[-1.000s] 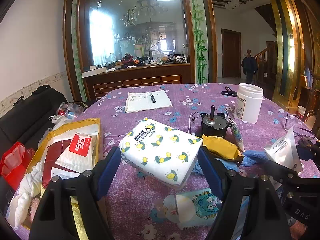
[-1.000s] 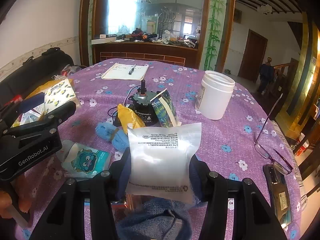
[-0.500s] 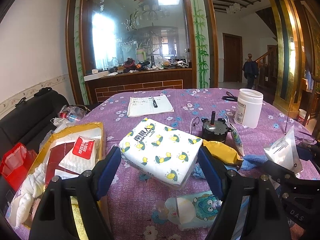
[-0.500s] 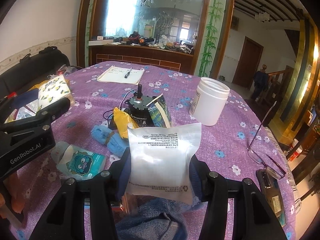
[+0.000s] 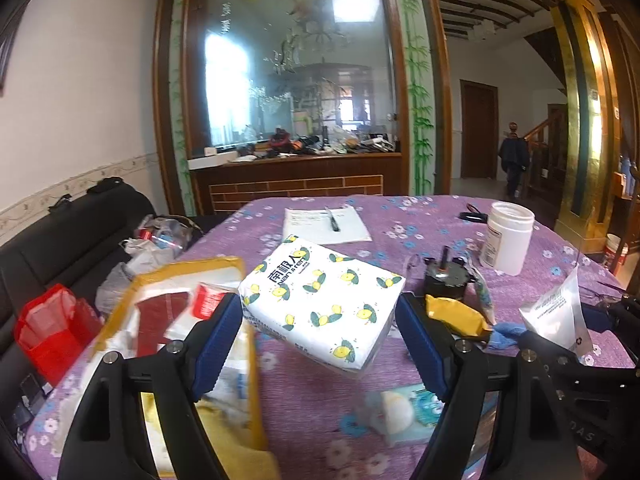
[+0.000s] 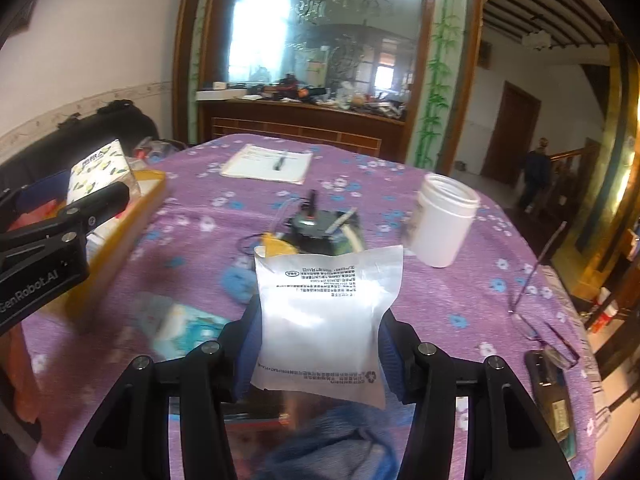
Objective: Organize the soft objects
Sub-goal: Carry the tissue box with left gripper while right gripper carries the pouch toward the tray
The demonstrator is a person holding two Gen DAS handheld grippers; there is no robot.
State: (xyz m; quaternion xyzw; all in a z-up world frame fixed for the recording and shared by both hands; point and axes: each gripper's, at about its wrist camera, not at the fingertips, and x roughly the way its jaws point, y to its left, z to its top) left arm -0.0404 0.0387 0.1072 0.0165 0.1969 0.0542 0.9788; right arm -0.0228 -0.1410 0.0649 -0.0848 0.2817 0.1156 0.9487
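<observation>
Both grippers carry soft packs above the purple table (image 5: 320, 400), and the step in hand looks like bringing them over to the yellow box (image 5: 248, 360) at the table's left edge, which already holds other soft packets. To do it well, the left gripper (image 5: 320, 312) should bring the tissue pack (image 5: 324, 300) squarely over the box opening and lower it flat before letting go, since the pack sits tilted between the pads and could snag the box wall or slide off the packets already inside. The right gripper (image 6: 320, 332) would do best to wait clear of the left one, then follow with the white pouch (image 6: 326, 312), lifting it high enough to pass over the motor (image 6: 320, 226) and the blue cloth (image 6: 240, 280). The left jaws stand wide, pressed against the two sides of the tissue pack, which hangs off the table beside the box. The right jaws stand narrower, clamping the lower part of the white pouch, which stands upright above the table; the pouch bulges slightly, so the squeeze seems gentle.
</observation>
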